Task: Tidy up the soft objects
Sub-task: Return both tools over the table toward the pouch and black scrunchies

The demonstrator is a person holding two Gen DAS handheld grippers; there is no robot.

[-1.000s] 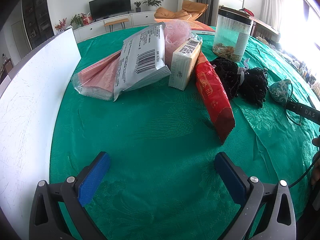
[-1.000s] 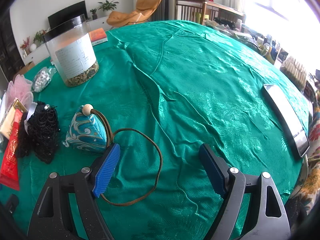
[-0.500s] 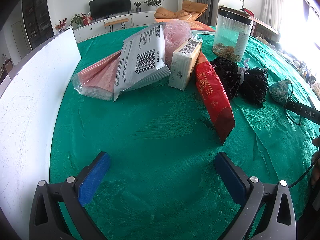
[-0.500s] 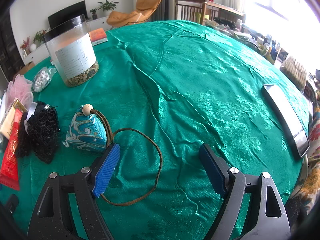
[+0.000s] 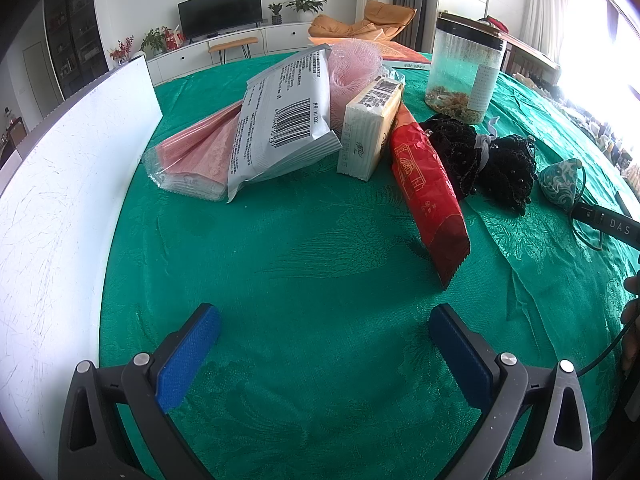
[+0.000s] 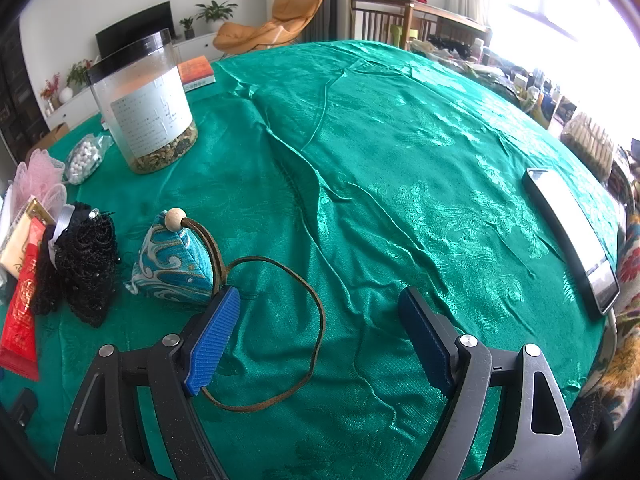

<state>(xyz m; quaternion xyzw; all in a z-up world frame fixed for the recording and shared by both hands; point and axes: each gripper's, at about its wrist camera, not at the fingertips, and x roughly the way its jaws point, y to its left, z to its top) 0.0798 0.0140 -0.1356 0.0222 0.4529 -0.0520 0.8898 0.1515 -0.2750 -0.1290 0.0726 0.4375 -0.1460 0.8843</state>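
On the green tablecloth (image 5: pixel 320 240) lie a pink packet (image 5: pixel 192 156), a grey mailer bag (image 5: pixel 284 116), a pink mesh puff (image 5: pixel 352 68), a cream tissue pack (image 5: pixel 370 124), a red packet (image 5: pixel 430 196), black lace pieces (image 5: pixel 480 156) and a teal pouch (image 5: pixel 560 178). My left gripper (image 5: pixel 324 322) is open and empty, well short of them. My right gripper (image 6: pixel 320 312) is open and empty; its left finger is just beside the teal pouch (image 6: pixel 176 260), over the pouch's brown cord (image 6: pixel 280 320). The black lace (image 6: pixel 80 268) lies left of the pouch.
A white board (image 5: pixel 60 184) stands along the left table edge. A clear jar (image 6: pixel 144 108) with dried contents, a bag of white beads (image 6: pixel 84 158) and a book (image 6: pixel 198 72) are at the back. A phone (image 6: pixel 572 236) lies near the right edge.
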